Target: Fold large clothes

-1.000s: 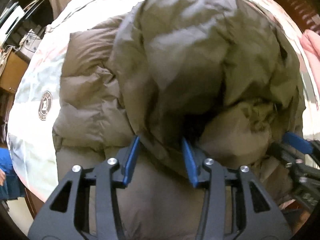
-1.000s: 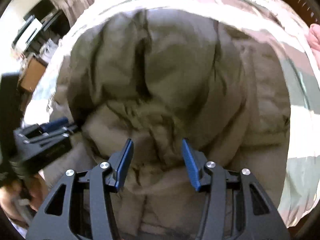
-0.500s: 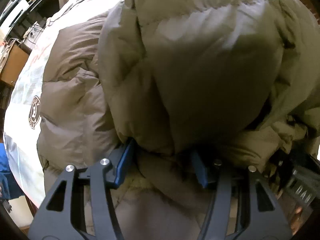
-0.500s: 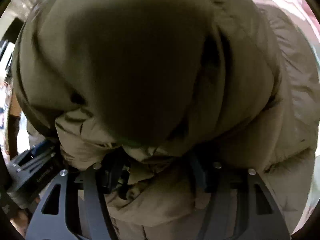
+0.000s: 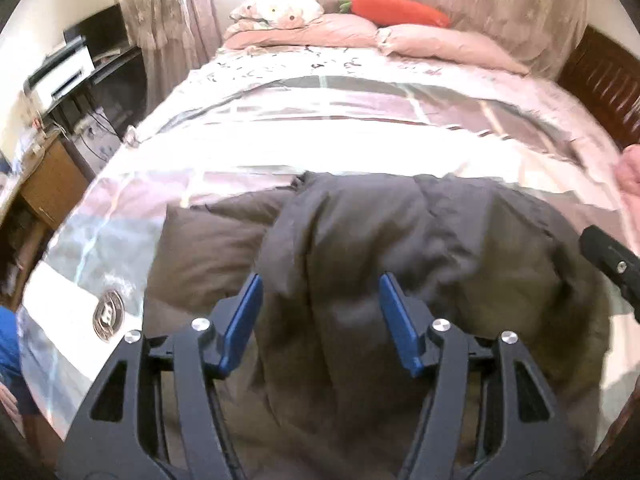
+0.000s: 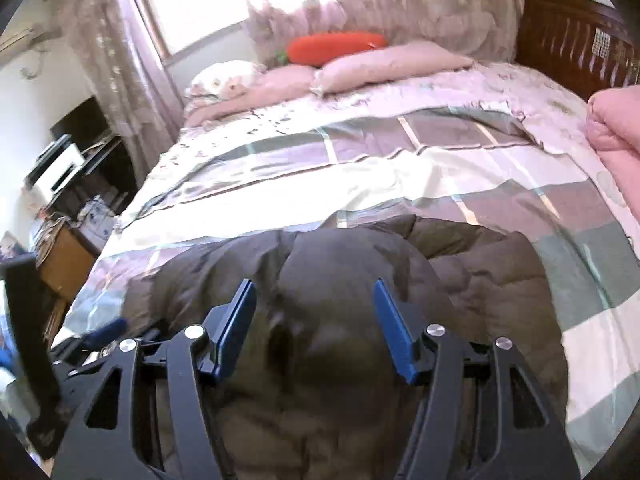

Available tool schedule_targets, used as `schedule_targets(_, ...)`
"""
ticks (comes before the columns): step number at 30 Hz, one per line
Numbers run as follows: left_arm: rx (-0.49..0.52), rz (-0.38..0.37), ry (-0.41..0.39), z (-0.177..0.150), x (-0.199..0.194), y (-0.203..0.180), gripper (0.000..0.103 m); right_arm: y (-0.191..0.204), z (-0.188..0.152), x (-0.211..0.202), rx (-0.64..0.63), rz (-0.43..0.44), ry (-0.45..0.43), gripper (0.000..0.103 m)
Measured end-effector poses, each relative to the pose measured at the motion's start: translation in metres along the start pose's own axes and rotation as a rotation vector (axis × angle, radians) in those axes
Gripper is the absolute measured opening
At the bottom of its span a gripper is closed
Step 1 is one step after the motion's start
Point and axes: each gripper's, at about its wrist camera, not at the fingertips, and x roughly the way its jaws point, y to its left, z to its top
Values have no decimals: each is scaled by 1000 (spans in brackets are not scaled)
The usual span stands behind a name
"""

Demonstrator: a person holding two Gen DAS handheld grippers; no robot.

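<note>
So the puffy brown down jacket (image 5: 400, 248) is lying bunched on the near end of the bed (image 5: 320, 148), and the left hand-held gripper (image 5: 320, 320) has its jaws opening with nothing pinched, while the right hand-held gripper (image 6: 314, 320) sits wide and empty just above the fabric too. Looks to me like a fold just got dropped, so I'd back both off cleanly without snagging the shell, then press the puff flat before grabbing the next edge
</note>
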Motion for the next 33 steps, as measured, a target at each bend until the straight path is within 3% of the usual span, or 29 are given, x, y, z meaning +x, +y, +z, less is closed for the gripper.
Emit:
schedule_targets(2, 8, 7, 50, 2, 22, -8, 62, 6, -3, 37, 23, -18, 81, 61)
schedule_targets(5, 87, 97, 118, -6, 49, -17, 65, 10, -16, 79, -41, -138, 190, 61)
schedule_targets(7, 106, 119, 142, -14, 54, -20, 65, 7, -25, 91, -77, -158, 214, 61)
schedule_targets(12, 129, 81, 71, -10, 9, -26, 58, 11, -6, 48, -65, -90, 169, 61)
schedule_targets(15, 135, 1, 133, -25, -12, -26, 58, 12, -8, 6, -44, -60, 208, 61)
schedule_targets(17, 144, -67, 224, -43, -19, -27, 59, 11, -19, -8, -54, -79, 265, 61)
schedule_targets(19, 193, -93, 257, -57, -17, -29, 61, 8, -37, -6, -78, -79, 327, 61)
schedule_targets(22, 318, 22, 290, -83, 13, -34, 68, 5, -67, 26, -157, -143, 429, 61)
schedule_targets(24, 290, 3, 321, -87, 29, -26, 68, 3, -70, 35, -165, -137, 459, 61)
schedule_targets(27, 257, -38, 287, -81, 11, -10, 69, -4, -59, 12, -124, -55, 437, 62)
schedule_targets(29, 270, -31, 222, -80, -9, 8, 84, -15, -52, -18, -88, -1, 379, 84)
schedule_targets(31, 257, -13, 212, -82, -16, 27, 85, -29, -53, -38, -51, -3, 329, 87)
schedule_targets(33, 199, -23, 252, -90, -16, 51, 85, -41, -64, -49, -19, -16, 315, 87)
